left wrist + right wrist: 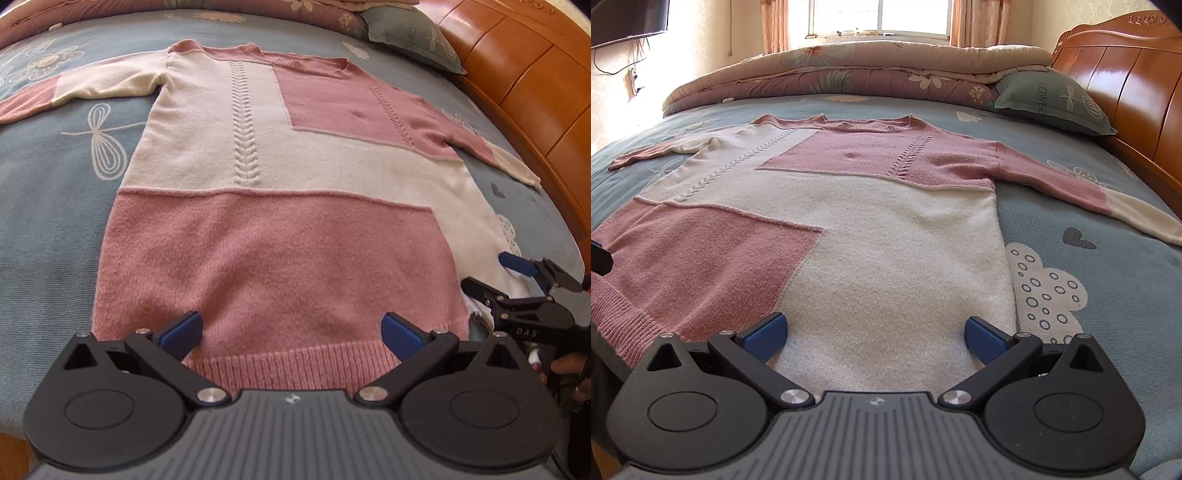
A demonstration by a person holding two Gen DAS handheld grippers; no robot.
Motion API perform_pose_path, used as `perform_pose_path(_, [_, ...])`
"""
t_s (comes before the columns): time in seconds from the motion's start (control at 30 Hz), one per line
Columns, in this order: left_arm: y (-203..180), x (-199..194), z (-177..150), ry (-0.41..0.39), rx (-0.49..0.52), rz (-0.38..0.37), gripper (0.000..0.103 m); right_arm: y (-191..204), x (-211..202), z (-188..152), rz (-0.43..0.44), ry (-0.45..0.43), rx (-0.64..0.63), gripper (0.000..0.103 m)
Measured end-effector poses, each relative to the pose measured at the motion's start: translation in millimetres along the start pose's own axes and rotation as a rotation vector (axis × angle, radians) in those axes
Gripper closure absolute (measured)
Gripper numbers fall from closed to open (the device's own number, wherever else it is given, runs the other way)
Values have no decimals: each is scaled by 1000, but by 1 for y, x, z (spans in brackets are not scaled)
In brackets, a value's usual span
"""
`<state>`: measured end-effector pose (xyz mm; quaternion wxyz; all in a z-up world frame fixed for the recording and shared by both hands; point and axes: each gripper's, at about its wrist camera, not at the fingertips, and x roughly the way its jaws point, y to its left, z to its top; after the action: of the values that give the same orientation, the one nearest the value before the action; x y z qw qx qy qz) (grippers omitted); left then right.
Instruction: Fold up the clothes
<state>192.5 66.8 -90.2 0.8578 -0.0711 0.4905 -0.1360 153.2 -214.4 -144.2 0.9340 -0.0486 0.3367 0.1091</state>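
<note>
Sweater [266,206]: pink-and-cream, flat on the bed [48,206], sleeves spread
Left gripper [291,334]: jaws apart over the pink hem; level; grips nothing
Right gripper [875,338]: jaws apart over the cream hem corner; grips nothing

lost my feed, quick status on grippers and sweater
Left gripper open over pink hem. Right gripper open over cream corner. Sweater flat on bed, sleeves out, unfolded. Nothing in the way.

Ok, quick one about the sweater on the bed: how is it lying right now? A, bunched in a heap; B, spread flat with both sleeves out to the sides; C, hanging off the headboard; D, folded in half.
B: the sweater lies flat on the bed sheet, one sleeve stretched toward the headboard and the other sleeve out the opposite way.
</note>
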Motion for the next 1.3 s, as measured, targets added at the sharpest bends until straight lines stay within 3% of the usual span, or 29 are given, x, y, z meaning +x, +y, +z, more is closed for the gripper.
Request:
perform_pose_path(0.2, [-12, 7, 32, -121, 26, -31, 1, 0, 0, 0, 0, -1, 1, 0])
perform_pose_path(0.27, [-14, 22, 33, -97, 9, -37, 1, 0, 0, 0, 1, -3, 1, 0])
perform_pose_path(0.37, [-15, 30, 14, -55, -9, 26, 1, 0, 0, -1, 1, -2, 1, 0])
perform_pose_path(0.47, [-18, 13, -11, -16, -1, 45, 1, 0, 1, 0, 3, 2, 3, 0])
perform_pose_path(0.57, [-21, -2, -15, 51, 23, 49, 1, -2, 2, 2, 10, 12, 12, 0])
perform_pose_path(0.73, [-21, -11, 31, -83, 75, 72, 1, -3, 1, 1, 12, 11, 12, 0])
perform_pose_path(0.97, [-15, 43, 99, -146, 78, 103, 1, -4, -1, 1, 14, 14, 3, 0])
perform_pose_path(1.1, [-4, 74, 98, -131, 91, 151, 1, -8, -6, 6, 4, 67, 19, 0])
perform_pose_path(1.23, [10, 77, 76, -212, 126, 83, 1, -11, -27, 13, -45, 33, 36, 0])
perform_pose_path(1.3, [10, 74, 81, -190, 133, 72, 1, -3, -27, 25, -29, 44, 5, 0])
